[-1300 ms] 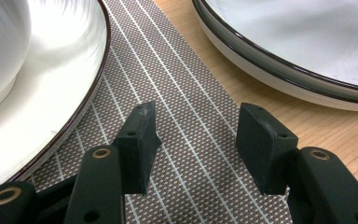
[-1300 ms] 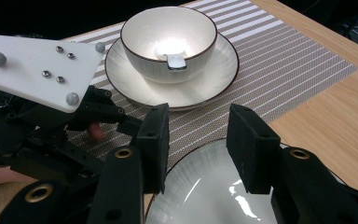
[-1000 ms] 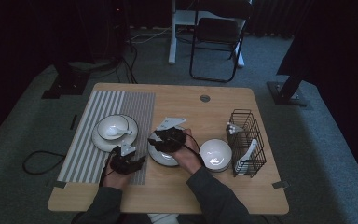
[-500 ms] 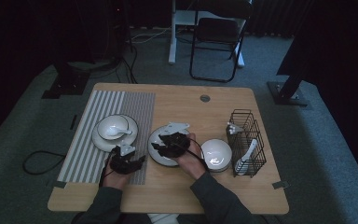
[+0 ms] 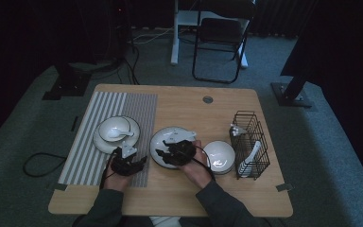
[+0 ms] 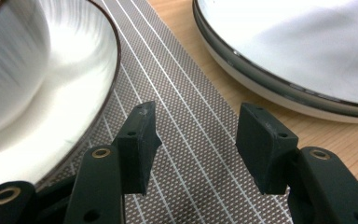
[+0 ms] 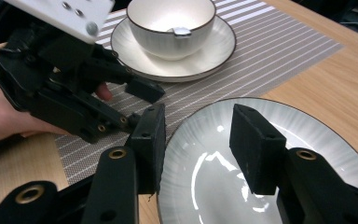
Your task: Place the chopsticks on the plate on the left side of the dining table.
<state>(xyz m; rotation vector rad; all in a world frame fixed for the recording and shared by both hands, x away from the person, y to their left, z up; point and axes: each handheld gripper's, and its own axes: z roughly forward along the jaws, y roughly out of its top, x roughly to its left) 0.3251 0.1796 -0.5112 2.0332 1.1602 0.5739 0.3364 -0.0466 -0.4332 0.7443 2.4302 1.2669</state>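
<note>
1. Right gripper (image 7: 198, 140): jaws apart, nothing between the pads. In the right gripper view 1 jaw stands over the near rim of the empty plate (image 7: 279, 140), the other over its inside; whether either touches it cannot be told.
2. Empty plate (image 5: 168, 142): white with a dark rim, on the bare wood of the surface (image 5: 179, 101), just beside the striped mat (image 5: 99, 106) and between the cup set and the white bowl (image 5: 220, 156).
3. Left gripper (image 6: 193, 140): jaws wide apart and holding nothing, low over the striped mat (image 6: 186, 116), between the saucer (image 6: 51, 107) and the empty plate (image 6: 307, 51). In the high view it sits at the mat's near right corner (image 5: 125, 163).
4. Cup (image 7: 170, 21): white, dark rim, upright on the saucer (image 7: 177, 63) on the mat; a small spoon lies in it.
5. Wire rack (image 5: 250, 142): black, at the right of the surface, holding white spoons.
</note>
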